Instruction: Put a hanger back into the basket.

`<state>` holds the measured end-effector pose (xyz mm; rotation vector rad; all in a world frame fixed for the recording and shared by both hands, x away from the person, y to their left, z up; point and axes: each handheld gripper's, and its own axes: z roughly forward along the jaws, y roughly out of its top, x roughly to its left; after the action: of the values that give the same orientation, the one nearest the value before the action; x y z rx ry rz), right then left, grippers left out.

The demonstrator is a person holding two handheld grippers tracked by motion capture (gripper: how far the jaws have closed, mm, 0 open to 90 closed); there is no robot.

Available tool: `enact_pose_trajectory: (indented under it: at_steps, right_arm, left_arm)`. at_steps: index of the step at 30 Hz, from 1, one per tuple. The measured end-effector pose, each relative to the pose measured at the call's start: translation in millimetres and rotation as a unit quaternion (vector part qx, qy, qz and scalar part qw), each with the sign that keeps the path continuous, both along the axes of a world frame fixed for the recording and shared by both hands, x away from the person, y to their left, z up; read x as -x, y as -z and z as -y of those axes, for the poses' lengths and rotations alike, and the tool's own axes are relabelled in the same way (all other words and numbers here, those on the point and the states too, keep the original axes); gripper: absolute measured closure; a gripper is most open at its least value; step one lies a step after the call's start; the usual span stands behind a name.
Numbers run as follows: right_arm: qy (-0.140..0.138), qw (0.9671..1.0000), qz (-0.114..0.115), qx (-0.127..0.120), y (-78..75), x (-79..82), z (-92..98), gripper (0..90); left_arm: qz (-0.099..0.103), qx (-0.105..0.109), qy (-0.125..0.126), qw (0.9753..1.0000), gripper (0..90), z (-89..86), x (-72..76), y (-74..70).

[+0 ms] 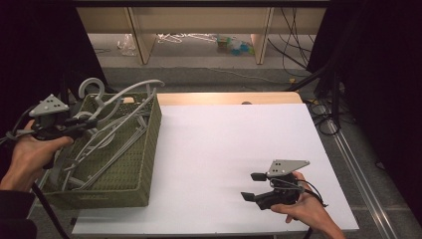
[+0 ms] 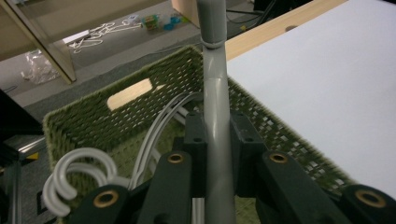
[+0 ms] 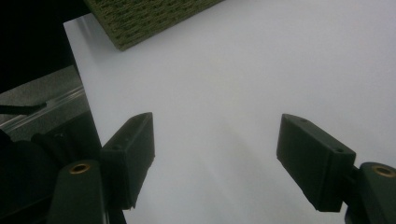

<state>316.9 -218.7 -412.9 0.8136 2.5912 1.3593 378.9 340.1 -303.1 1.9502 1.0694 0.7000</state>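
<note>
Jaws of left gripper [image 1: 84, 121] clamped on a grey hanger [image 2: 215, 98], half-raised from the green basket [image 1: 149, 144] at left; others remain inside. Right gripper [image 1: 253, 186] gapes, idle, near-right tabletop [image 1: 224, 144].

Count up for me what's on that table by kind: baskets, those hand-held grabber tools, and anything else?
Baskets: 1
Grabber tools: 2, the left gripper and the right gripper
Grey hangers: a tangled pile, too overlapped to count
Total apart from hangers: 3
</note>
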Motion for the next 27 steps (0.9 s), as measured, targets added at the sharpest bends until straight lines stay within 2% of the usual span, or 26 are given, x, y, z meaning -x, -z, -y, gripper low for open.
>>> enact_pose_trajectory:
  at_steps: [11,12,13,14,16,17,18,23,24,26,27]
  right_arm:
    - [0.000,1.0000,-0.004,0.004,1.5,-0.4,-1.1,28.7]
    - [-0.001,1.0000,-0.004,0.005,1.7,-0.5,-0.8,28.7]
    - [-0.001,1.0000,-0.006,0.005,1.7,-0.3,-0.8,28.7]
    - [-0.001,0.9999,-0.009,0.005,1.5,0.0,-0.8,28.6]
    - [-0.002,1.0000,-0.004,0.007,2.0,-0.7,-0.9,28.7]
    - [-0.002,1.0000,-0.006,0.007,2.0,-0.5,-1.0,28.7]
    - [-0.001,1.0000,-0.005,0.007,2.0,-0.5,-0.9,28.7]
    - [0.000,1.0000,-0.006,0.007,3.0,-1.4,-0.4,28.7]
    - [0.000,1.0000,-0.008,0.006,3.0,-1.5,-0.1,28.7]
    - [-0.001,0.9999,-0.010,0.007,3.2,-1.8,0.3,28.7]
    - [0.000,0.9999,-0.008,0.007,3.5,-1.8,0.2,28.7]
  left_arm:
    - [-0.018,-0.018,-0.030,0.9992,78.9,-24.6,-5.6,19.7]
    - [-0.027,-0.047,-0.019,0.9983,78.9,-28.4,-5.6,19.0]
    - [-0.031,-0.047,-0.020,0.9982,78.9,-28.7,-5.8,20.6]
    - [-0.027,-0.033,-0.028,0.9987,78.9,-26.9,-6.1,23.7]
    - [-0.038,-0.049,-0.019,0.9979,78.9,-28.9,-6.5,25.6]
    - [-0.033,-0.039,-0.025,0.9984,78.9,-26.9,-7.8,29.4]
    - [-0.042,-0.053,-0.016,0.9976,78.9,-28.6,-8.3,29.4]
    - [-0.060,-0.057,-0.015,0.9965,78.8,-26.4,-17.5,39.1]
    - [-0.057,-0.047,-0.017,0.9971,78.9,-24.9,-19.5,42.8]
    - [-0.067,-0.047,-0.015,0.9965,78.9,-22.9,-22.6,47.7]
    - [-0.065,-0.048,-0.012,0.9966,78.9,-22.0,-24.8,51.6]
